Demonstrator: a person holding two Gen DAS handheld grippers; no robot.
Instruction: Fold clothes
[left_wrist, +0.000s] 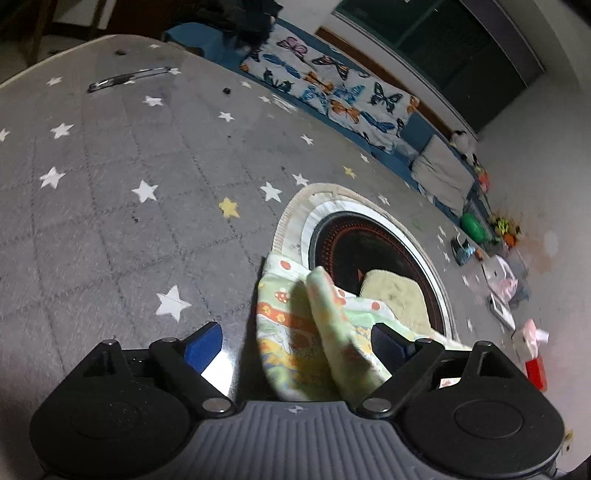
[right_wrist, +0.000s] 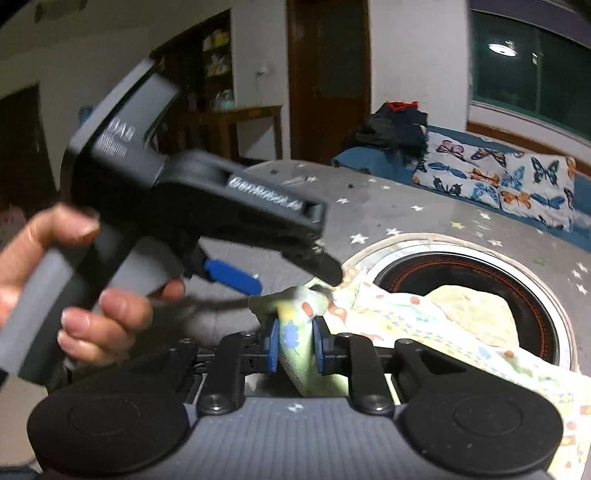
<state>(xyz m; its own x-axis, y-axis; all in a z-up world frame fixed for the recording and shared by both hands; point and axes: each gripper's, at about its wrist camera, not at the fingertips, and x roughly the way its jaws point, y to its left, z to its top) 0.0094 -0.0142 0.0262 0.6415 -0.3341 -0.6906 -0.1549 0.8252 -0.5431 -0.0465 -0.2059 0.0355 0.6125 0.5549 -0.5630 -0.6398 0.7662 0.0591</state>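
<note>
A light green and yellow patterned child's garment (left_wrist: 280, 295) lies crumpled on the grey star-print table cover (left_wrist: 110, 184), partly over the rim of a round black recess (left_wrist: 369, 236). My left gripper (left_wrist: 297, 334) is open wide, with a fold of the garment rising between its blue pads near the right one, not pinched. In the right wrist view my right gripper (right_wrist: 295, 347) is shut on a bunched edge of the garment (right_wrist: 406, 314). A hand (right_wrist: 92, 314) holds the left gripper (right_wrist: 284, 273) just above and to the left of that spot.
A pale yellow cloth (right_wrist: 476, 310) sits inside the round recess (right_wrist: 461, 254). A butterfly-print cushion (left_wrist: 332, 96) lies on a blue bench behind the table. Toys, papers and a red box (left_wrist: 535, 373) are scattered at the right. A metal tool (left_wrist: 129, 77) lies at the far side.
</note>
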